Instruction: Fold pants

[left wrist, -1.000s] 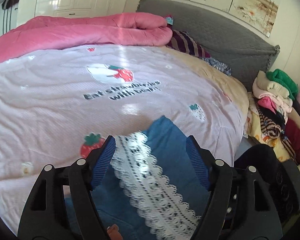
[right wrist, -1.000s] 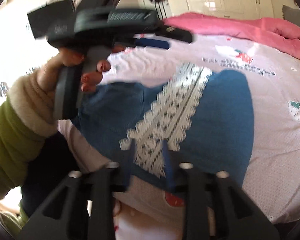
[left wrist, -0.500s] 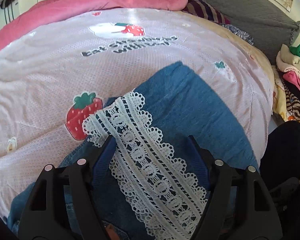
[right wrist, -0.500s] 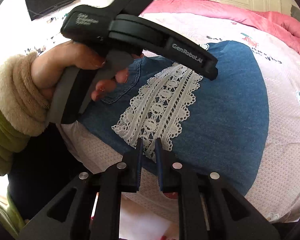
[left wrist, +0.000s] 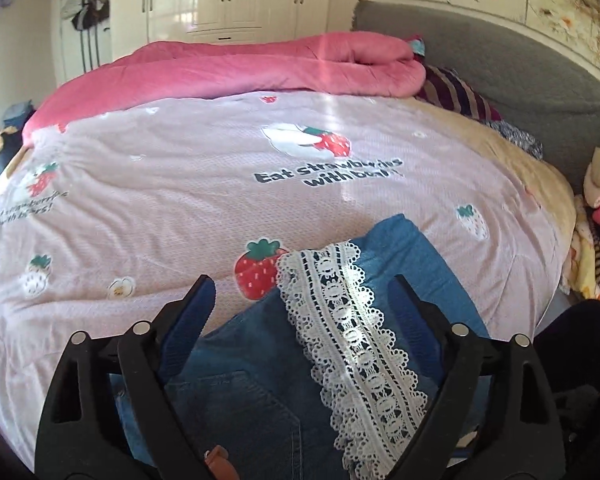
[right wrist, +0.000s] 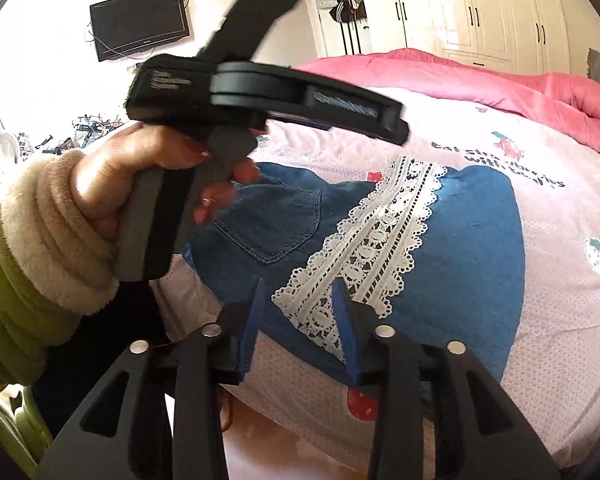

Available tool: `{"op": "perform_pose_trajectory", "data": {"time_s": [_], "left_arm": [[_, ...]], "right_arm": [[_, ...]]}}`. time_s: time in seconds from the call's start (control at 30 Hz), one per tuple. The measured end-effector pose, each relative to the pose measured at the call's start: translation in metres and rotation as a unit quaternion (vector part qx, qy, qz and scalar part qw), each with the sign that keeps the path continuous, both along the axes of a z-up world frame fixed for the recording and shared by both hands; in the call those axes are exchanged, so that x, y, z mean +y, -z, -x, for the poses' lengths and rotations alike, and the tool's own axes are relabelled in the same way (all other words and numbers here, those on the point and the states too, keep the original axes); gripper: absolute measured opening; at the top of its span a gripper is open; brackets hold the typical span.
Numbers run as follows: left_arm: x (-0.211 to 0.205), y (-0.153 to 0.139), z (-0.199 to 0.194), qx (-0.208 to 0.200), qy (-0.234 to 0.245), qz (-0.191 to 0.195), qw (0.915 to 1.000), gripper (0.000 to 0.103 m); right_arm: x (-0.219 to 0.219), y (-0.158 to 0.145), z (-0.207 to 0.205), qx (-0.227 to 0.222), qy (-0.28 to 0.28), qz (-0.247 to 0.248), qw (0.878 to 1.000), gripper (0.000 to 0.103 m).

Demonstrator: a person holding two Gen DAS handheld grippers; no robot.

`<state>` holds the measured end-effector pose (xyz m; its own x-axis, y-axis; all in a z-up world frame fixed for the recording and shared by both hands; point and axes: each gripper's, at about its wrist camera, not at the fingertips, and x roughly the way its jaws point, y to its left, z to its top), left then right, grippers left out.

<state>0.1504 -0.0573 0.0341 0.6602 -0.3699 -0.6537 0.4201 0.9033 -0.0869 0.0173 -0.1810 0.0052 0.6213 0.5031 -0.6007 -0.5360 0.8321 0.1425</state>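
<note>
Right gripper (right wrist: 300,300) jaws parted since half-second ago, empty above pants (right wrist: 472,248); left gripper (left wrist: 300,304) raised, wide apart, empty. Folded bundle released on bedspread (left wrist: 180,200); fold likely finished.

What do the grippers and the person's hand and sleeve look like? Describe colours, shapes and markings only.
Both grippers are black plastic frames with triangular cut-outs, silver round bolts and blue finger pads. The left gripper, seen from the right wrist view, has a grey handle and blurred white lettering. The left hand has red-painted nails and a ring; its sleeve is olive green with a cream fleece cuff. No cables show.
</note>
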Motion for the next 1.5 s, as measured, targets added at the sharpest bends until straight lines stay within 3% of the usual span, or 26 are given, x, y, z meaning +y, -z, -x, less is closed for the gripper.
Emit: {"op": "perform_pose_trajectory", "data": {"time_s": [0.27, 0.5, 0.73, 0.87, 1.07, 1.23, 1.43, 1.5], "left_arm": [[0.036, -0.007, 0.016, 0.009, -0.053, 0.027, 0.9982, 0.092], [0.066, -0.007, 0.028, 0.014, -0.078, 0.033, 0.9963, 0.093], [0.112, -0.012, 0.027, 0.028, -0.108, 0.05, 0.9925, 0.093], [0.153, -0.011, 0.021, 0.051, -0.143, 0.081, 0.985, 0.093], [0.186, 0.002, 0.011, 0.108, -0.159, 0.131, 0.9725, 0.093], [0.185, 0.016, 0.004, 0.141, -0.139, 0.127, 0.9718, 0.093], [0.181, 0.034, -0.008, 0.179, -0.13, 0.085, 0.9716, 0.093], [0.181, 0.041, -0.012, 0.194, -0.123, 0.076, 0.9703, 0.093]], "right_arm": [[0.022, -0.008, 0.015, -0.032, -0.019, 0.025, 0.999, 0.051], [0.049, -0.01, 0.017, -0.046, -0.041, 0.053, 0.997, 0.062], [0.083, -0.006, 0.017, -0.05, -0.072, 0.086, 0.992, 0.065], [0.097, -0.005, 0.014, -0.053, -0.08, 0.094, 0.991, 0.065], [0.125, -0.002, 0.009, -0.067, -0.098, 0.118, 0.986, 0.069], [0.15, 0.004, 0.003, -0.08, -0.116, 0.139, 0.98, 0.069], [0.176, 0.023, -0.014, -0.078, -0.118, 0.188, 0.972, 0.068], [0.183, 0.032, -0.018, -0.077, -0.114, 0.21, 0.968, 0.063]]}}
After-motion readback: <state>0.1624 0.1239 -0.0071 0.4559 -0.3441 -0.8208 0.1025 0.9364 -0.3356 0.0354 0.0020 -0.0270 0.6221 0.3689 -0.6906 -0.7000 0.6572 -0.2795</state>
